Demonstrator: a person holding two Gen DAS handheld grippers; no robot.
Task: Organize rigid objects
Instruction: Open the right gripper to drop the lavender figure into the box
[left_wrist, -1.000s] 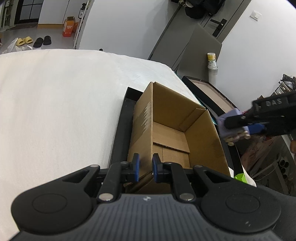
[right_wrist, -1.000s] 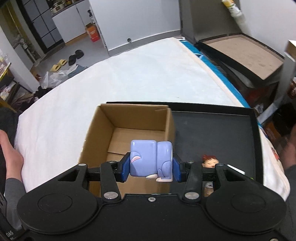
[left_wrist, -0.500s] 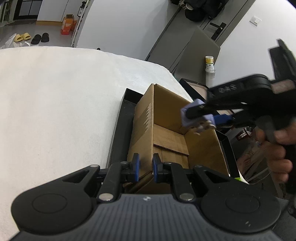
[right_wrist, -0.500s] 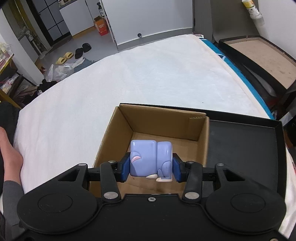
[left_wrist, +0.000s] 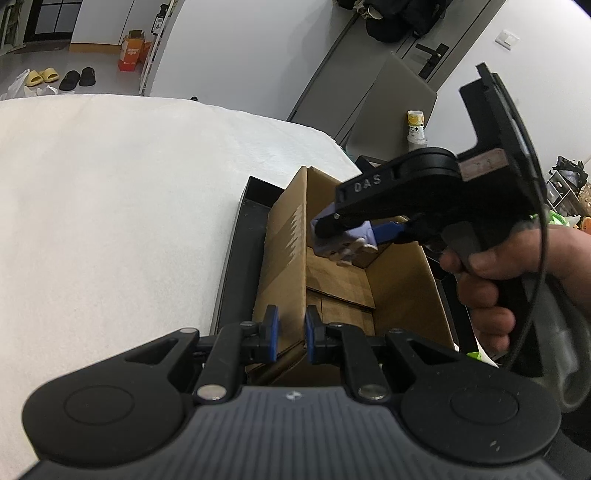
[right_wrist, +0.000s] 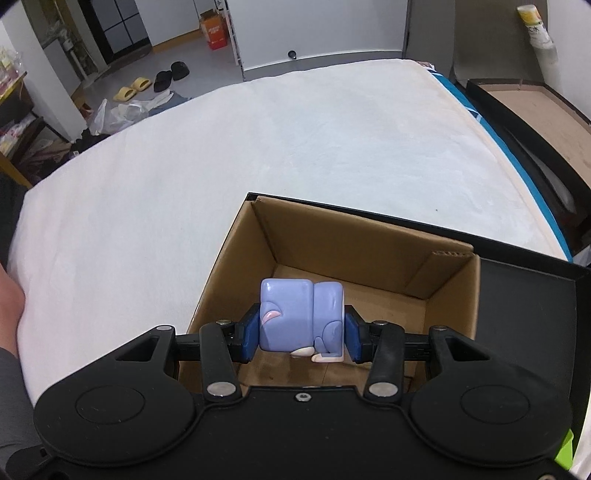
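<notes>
The white-covered bed (right_wrist: 295, 155) lay ahead of both claws, bearing a shallow black tray (right_wrist: 524, 295). An open brown cardboard box (right_wrist: 369, 240) stood in that tray, directly below the right claw (right_wrist: 301, 332), which pinched a lavender blocky plastic figurine (right_wrist: 301, 317) over the cavity, apparently for release. The left claw (left_wrist: 289, 332) was pressed onto the box's near wall, likely steadying it.

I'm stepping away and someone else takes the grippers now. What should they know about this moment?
Right gripper: shut on the lavender blocky plastic toy figure, held over the open brown cardboard box.
Left gripper: shut on the box's near wall, steadying it.
The box stands in a shallow black tray on the white-covered table; its floor shows bare.
Done: figure picked up and brought above the box.
Left: lower it, release, then probably fetch any remaining items.
</notes>
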